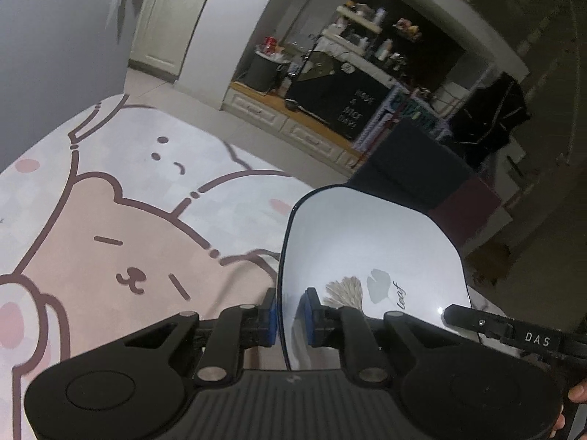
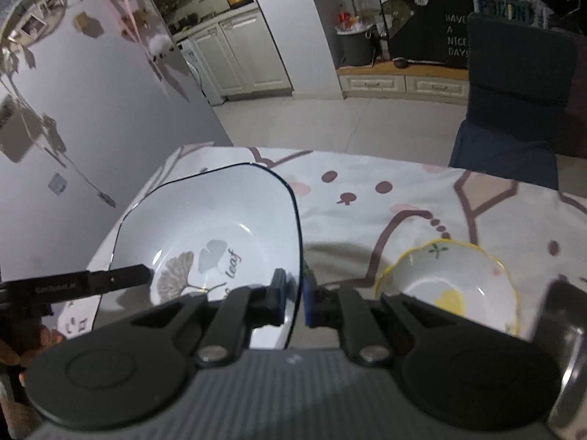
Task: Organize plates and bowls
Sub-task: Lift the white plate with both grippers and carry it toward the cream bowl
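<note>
A white squarish plate (image 1: 370, 253) with a dark rim and a leaf print is held above the table by both grippers. My left gripper (image 1: 290, 317) is shut on its left rim. My right gripper (image 2: 293, 302) is shut on its right rim; the plate (image 2: 216, 231) fills the left of the right wrist view. A small white bowl (image 2: 455, 286) with a wavy yellow rim and a yellow spot inside sits on the tablecloth to the right of the right gripper. The other gripper's finger shows at the plate's edge in each view.
The table wears a cloth (image 1: 121, 227) with pink bear drawings. A grey wall (image 2: 91, 110) runs along its left side. A dark blue chair (image 2: 513, 110) stands at the far right edge. A metal object (image 2: 568, 348) sits at the right edge.
</note>
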`<state>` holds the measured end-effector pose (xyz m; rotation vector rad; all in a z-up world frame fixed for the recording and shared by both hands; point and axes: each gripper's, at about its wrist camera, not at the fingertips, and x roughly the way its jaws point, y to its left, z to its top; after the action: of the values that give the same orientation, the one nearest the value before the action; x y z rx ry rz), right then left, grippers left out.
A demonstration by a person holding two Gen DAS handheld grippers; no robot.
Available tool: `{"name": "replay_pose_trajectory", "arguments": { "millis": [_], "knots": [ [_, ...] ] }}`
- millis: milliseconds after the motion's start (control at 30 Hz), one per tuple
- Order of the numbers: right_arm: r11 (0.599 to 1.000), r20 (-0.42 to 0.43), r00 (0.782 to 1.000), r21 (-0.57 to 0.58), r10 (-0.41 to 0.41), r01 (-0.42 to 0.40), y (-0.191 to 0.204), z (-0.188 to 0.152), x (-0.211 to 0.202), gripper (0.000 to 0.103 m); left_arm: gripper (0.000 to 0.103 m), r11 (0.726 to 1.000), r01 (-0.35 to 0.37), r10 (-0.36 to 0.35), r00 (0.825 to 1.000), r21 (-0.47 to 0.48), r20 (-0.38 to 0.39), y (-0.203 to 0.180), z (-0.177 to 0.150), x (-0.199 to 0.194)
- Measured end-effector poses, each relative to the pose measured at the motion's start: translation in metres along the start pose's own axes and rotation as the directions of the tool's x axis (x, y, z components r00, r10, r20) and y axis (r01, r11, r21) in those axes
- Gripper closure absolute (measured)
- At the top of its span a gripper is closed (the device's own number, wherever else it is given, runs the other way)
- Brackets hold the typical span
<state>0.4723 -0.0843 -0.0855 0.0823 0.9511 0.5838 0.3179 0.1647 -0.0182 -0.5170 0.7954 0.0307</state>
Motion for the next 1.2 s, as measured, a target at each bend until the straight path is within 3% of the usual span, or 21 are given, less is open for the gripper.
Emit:
{"name": "replay_pose_trajectory", "arguments": {
  "millis": [233,467,767,1200],
  "knots": [
    [0.999,0.060,0.998,0.034,-0.005,0.002,0.002,-0.044,-0.090,0.093,0.088,0.997,0.061,-0.061,0.998,0.042,-0.002,-0.037,-0.036,-0.051],
    [0.997,0.100,0.994,0.066,-0.054,0.047,-0.011,-0.105,-0.158,0.093,0.088,0.985,0.130,-0.124,0.991,0.111,-0.054,-0.077,-0.092,-0.068],
    [0.979,0.088,0.985,0.158,-0.146,0.131,-0.062,-0.202,-0.215,0.093,0.088,0.964,0.208,-0.175,0.965,0.165,-0.197,-0.113,-0.177,-0.045],
    [0.920,-0.006,0.966,0.304,-0.259,0.249,-0.132,-0.316,-0.231,0.093,0.088,0.942,0.262,-0.173,0.915,0.211,-0.364,-0.149,-0.265,0.018]
  ]
}}
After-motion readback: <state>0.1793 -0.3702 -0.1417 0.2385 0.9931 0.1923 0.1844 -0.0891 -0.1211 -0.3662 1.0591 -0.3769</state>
